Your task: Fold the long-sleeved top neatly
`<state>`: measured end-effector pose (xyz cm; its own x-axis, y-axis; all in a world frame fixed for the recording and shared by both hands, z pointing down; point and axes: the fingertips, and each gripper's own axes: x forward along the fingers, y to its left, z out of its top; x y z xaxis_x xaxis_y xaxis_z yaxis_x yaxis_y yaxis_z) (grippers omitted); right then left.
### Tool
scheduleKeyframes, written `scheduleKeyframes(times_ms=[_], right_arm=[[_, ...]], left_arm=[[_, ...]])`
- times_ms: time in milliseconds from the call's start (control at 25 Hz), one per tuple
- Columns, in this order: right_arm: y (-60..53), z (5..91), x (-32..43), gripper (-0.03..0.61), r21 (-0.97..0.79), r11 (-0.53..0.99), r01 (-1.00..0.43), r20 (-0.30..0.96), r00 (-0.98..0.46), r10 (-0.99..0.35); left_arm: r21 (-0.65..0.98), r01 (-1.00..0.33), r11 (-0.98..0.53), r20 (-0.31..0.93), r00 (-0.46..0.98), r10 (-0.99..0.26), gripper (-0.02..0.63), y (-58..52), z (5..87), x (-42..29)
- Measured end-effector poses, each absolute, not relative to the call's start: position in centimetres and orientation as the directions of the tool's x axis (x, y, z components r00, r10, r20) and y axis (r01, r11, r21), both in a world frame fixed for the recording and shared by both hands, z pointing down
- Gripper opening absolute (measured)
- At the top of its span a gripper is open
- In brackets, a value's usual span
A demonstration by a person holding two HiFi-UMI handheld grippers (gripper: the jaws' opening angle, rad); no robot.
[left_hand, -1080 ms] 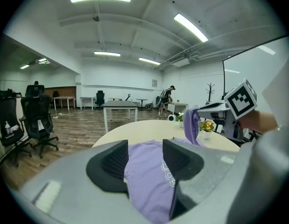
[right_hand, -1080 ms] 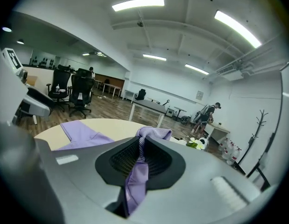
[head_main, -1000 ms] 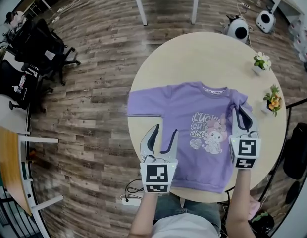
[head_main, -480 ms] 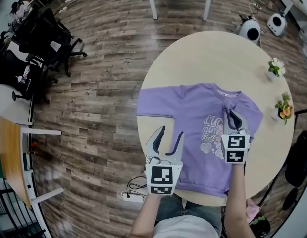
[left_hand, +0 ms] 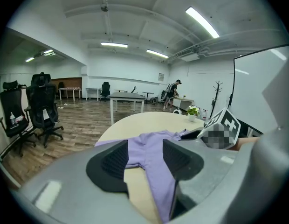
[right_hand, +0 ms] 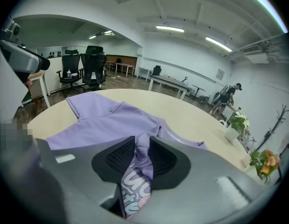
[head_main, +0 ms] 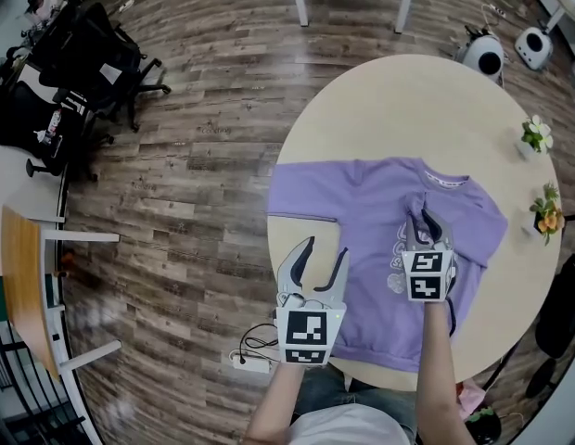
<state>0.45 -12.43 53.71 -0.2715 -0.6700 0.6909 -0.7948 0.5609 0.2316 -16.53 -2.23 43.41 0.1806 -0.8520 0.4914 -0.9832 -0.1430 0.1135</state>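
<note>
**Item 1. Top** [head_main: 380, 202]. Purple, long-sleeved, lying face up across the near half of the round bench [head_main: 408, 100], collar away from the person, hem [head_main: 399, 350] at the near edge. Its body lies flat. The left sleeve [head_main: 301, 193] is stretched out sideways to the bench's edge and is not yet folded. The right sleeve is drawn inward over the chest, its cuff [right_hand: 142, 148] near the middle above the print. Judged to be the first fold of the sequence.

**Item 2. Right claw** [head_main: 420, 219]. It is low over the chest and tilted down, placed there to lay the cuff on the body. Its jaws have just been opening. The cuff stands between the pads but seems no longer pinched, which reads as a release under way.

**Item 3. Left claw** [head_main: 325, 247]. Its jaws are wide apart with nothing between them. It hovers above the near left edge of the bench, just beside the top's left side and aimed towards the spread sleeve. Probably it is waiting its turn for the matching fold.

**Item 4. Sundries.** Two small potted plants [head_main: 538, 135] stand at the far right rim of the bench, well apart from the top. Office chairs [head_main: 93, 63] stand on the wooden floor to the left.

**Remaining, as judged.** The left sleeve goes inward, then the body is folded over.
</note>
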Motion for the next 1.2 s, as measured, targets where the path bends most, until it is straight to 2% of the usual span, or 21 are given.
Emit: scheduleKeyframes(times_ms=[120,360,520,760,1000,1200], right_arm=[[-12.1,54.0,-0.5,0.155,0.223,0.569,-0.791,0.688,-0.286,-0.667],[-11.9,52.2,-1.0,0.293,0.227,0.506,-0.832,0.632,-0.27,-0.727],[-11.9,53.0,-0.7,0.301,0.198,0.488,-0.85,0.656,-0.255,-0.71],[-11.8,55.4,-1.8,0.25,0.203,0.559,-0.804,0.707,-0.275,-0.652],[-12.2,55.4,-2.1,0.078,0.216,0.551,-0.806,0.713,-0.256,-0.653],[-13.7,52.6,-2.1,0.063,0.189,0.469,-0.863,0.674,-0.234,-0.701]], left_arm=[[0.116,-0.984,-0.133,0.495,0.174,-0.851,0.221,-2.3,43.6,-17.0],[0.121,-0.985,-0.125,0.498,0.169,-0.85,0.221,-2.6,44.1,-17.5],[0.125,-0.984,-0.13,0.498,0.176,-0.849,0.221,-2.6,44.1,-17.4],[0.129,-0.983,-0.13,0.504,0.178,-0.845,0.221,-2.7,44.4,-17.4],[0.128,-0.985,-0.118,0.504,0.167,-0.847,0.221,-2.6,44.4,-18.4],[0.131,-0.985,-0.113,0.498,0.164,-0.851,0.221,-2.7,44.3,-18.9]])
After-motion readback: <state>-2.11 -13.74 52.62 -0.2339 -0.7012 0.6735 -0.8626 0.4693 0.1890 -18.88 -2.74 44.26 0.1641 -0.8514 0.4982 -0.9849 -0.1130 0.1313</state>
